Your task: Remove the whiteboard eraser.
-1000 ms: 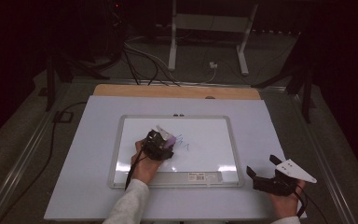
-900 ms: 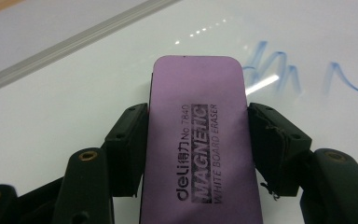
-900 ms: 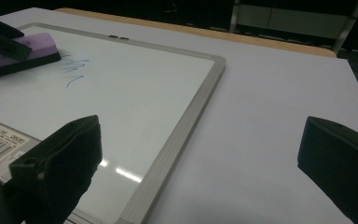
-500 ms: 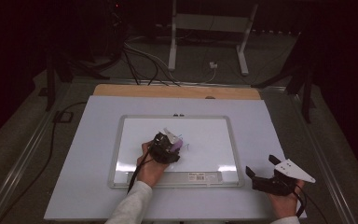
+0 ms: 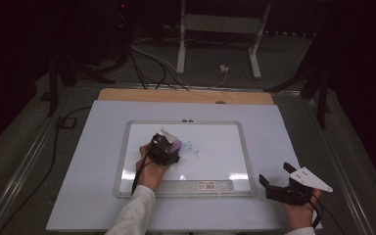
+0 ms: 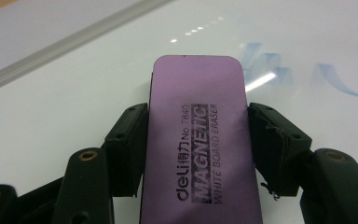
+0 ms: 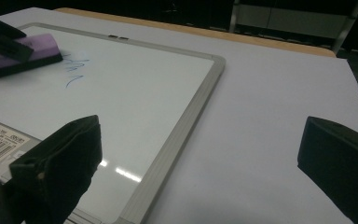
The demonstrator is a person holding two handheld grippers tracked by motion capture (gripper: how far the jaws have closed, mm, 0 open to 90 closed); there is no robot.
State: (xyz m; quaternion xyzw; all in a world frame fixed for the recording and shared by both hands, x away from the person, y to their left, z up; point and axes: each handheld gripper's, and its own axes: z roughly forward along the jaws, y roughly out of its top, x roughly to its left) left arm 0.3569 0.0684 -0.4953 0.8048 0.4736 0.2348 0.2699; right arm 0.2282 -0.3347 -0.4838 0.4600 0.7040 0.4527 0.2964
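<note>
The left hand-held gripper [image 5: 169, 147], left of centre in the high view, clamps a purple eraser [image 6: 200, 140] by its long sides, flat on the whiteboard [image 5: 225, 161]. Just right of the eraser lie faint blue marks [image 5: 190, 147]. At the lower right, the right hand-held gripper [image 5: 276, 178] rests on the white tabletop [image 5: 293, 127], jaws spread wide with nothing between them.

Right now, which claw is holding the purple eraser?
The left claw: its jaws squeeze the eraser on the whiteboard. The right claw is open and empty, beside the board.
</note>
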